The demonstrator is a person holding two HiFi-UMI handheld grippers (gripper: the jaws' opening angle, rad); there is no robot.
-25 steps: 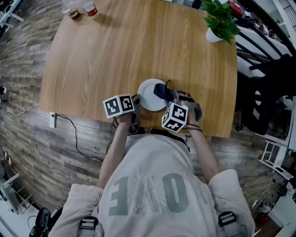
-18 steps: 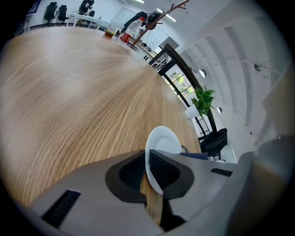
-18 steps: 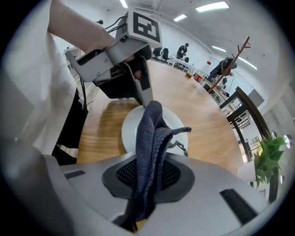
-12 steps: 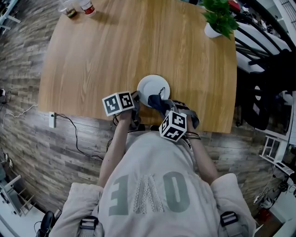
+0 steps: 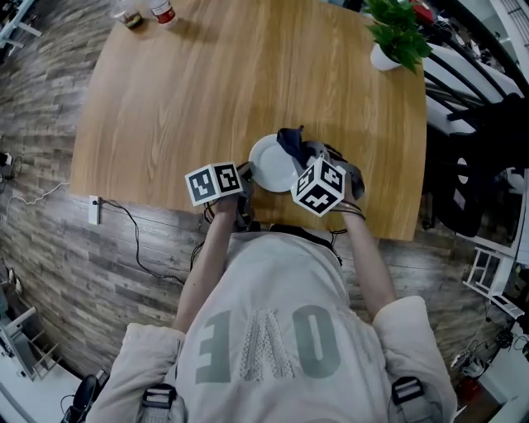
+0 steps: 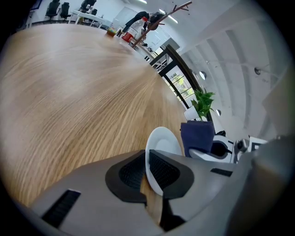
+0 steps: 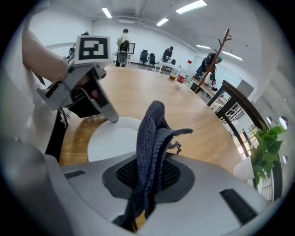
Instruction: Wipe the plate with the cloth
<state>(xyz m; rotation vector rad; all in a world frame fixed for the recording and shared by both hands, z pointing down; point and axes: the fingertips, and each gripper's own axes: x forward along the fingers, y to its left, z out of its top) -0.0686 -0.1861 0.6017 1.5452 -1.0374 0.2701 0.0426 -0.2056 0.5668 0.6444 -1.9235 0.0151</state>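
White plate (image 5: 269, 163) lay near the wooden table's (image 5: 248, 74) front edge, its rim pinched in the left gripper's (image 6: 147, 171) narrow jaws; the right gripper's (image 7: 147, 177) jaws clamped the dark cloth (image 7: 152, 133) at the plate's far rim.

Head view steeply down on table (image 5: 248, 83); gripper views close, low, sharing plate (image 5: 266, 161).

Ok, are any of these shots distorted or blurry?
Head view: sharp, light wooden table bowed by the wide lens. Left gripper view: strong fisheye, black corners, round white plate crisp in the left claw. Right gripper view: dark corners, bright ceiling strip lights, dark blue knitted cloth in focus.
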